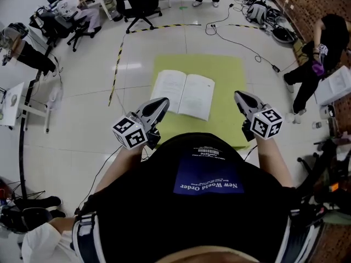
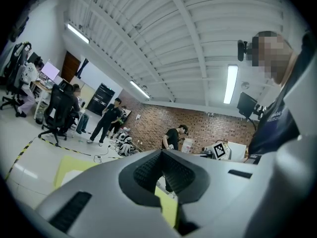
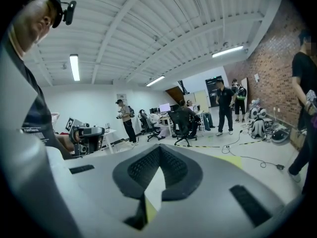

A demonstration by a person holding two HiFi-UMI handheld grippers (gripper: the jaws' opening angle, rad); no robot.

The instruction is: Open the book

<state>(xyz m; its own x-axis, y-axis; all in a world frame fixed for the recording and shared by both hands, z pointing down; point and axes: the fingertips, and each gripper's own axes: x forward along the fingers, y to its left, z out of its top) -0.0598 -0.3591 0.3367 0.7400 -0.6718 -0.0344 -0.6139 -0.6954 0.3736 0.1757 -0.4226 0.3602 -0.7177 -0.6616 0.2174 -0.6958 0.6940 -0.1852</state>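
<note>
The book (image 1: 184,93) lies open, pages up, in the middle of a yellow-green mat (image 1: 227,73) on the floor (image 1: 82,125), its spine running roughly from 11 to 5 o'clock in the head view. It sits at 12 o'clock from the person, with mat showing on every side of it.

The left gripper (image 1: 163,102) is held above the mat's near left edge, at about 7 o'clock from the book. Its tip is near the book's lower left corner in the head view, and whether it touches cannot be told. In the left gripper view its jaws (image 2: 161,153) are pressed together at the tips with nothing between them.

The right gripper (image 1: 238,95) is at about 4 o'clock from the book, apart from it, over the mat's right part. The right gripper view shows its jaws (image 3: 159,148) closed tip to tip, likewise empty.

Farther out, a strip of black-and-yellow tape (image 1: 116,70) runs along the floor at 10 o'clock from the mat. A cable (image 1: 241,45) trails at 1 o'clock. An office chair (image 1: 140,7) stands at 11 o'clock, and a person (image 1: 315,59) in black stands at 3 o'clock.
</note>
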